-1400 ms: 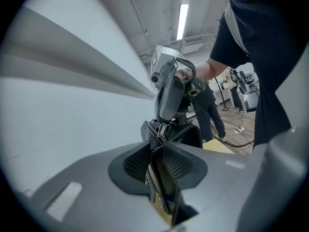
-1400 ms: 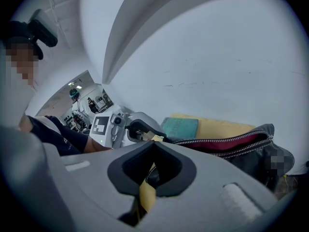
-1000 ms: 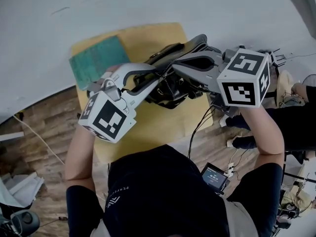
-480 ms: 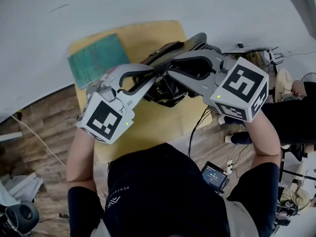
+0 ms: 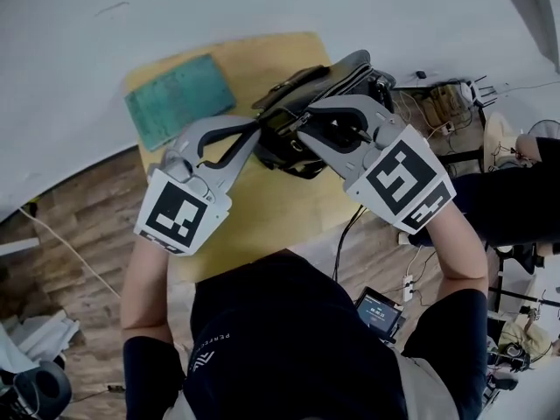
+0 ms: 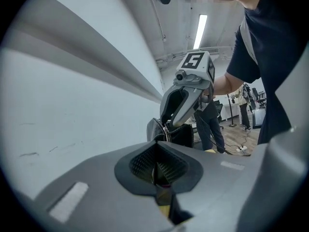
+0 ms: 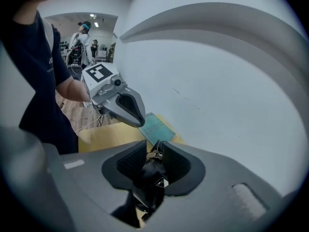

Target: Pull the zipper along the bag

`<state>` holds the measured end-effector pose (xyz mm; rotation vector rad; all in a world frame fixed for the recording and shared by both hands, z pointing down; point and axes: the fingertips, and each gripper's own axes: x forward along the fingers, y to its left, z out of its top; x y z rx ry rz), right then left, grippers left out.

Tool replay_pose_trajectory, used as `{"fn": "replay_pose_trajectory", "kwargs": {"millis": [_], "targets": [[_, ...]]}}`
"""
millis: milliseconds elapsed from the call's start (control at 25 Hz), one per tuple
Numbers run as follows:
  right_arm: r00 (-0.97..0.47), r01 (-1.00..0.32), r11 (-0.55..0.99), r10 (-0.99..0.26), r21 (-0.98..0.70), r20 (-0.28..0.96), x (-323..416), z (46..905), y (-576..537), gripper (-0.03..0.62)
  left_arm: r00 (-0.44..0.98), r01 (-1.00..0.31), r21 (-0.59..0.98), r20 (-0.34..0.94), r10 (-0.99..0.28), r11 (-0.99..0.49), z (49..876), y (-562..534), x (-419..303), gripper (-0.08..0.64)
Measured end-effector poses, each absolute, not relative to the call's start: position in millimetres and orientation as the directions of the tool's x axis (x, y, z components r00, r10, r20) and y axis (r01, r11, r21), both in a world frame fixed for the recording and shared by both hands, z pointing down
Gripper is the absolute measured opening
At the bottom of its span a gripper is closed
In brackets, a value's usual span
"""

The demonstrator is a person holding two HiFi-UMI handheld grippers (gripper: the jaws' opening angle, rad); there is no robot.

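The black leather bag (image 5: 278, 147) lay on the yellow wooden table (image 5: 262, 208), upper centre of the head view. The left gripper's (image 5: 255, 135) fingers had just closed together at its left end. The right gripper's (image 7: 153, 153) fingers, just opening, stood apart around its zipper edge.

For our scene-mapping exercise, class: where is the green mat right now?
In the head view, the green mat lies flat on the far left corner of the yellow table, left of the black bag.
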<state>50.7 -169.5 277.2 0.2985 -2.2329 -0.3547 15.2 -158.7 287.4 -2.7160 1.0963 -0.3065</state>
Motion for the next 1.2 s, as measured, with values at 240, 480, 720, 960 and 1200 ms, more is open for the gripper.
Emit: {"fn": "replay_pose_trajectory", "kwargs": {"millis": [240, 480, 720, 960, 1200], "targets": [[-0.513, -0.121, 0.859, -0.483, 0.497, 0.71, 45, 290, -165, 0.132, 0.705, -0.673, -0.202, 0.117, -0.699, -0.712, 301, -145, -6, 0.018], [-0.385, -0.13, 0.744, -0.647, 0.656, 0.658, 41, 301, -164, 0.161, 0.726, -0.654, -0.179, 0.126, -0.676, -0.735, 309, -132, -24, 0.017], [-0.244, -0.124, 0.588, -0.799, 0.8, 0.549, 43, 310, -171, 0.167, 0.747, -0.637, -0.15, 0.122, -0.653, -0.756, 316, -122, -40, 0.017], [-0.15, -0.093, 0.459, -0.884, 0.883, 0.444, 41, 316, -180, 0.184, 0.759, -0.626, -0.14, 0.119, -0.64, -0.768, 319, -117, -46, 0.017], [-0.062, -0.001, 0.313, -0.948, 0.95, 0.312, 47, 319, -185, 0.202, 0.763, -0.623, -0.13, 0.116, -0.636, -0.772, 320, -119, -51, 0.018]]}}
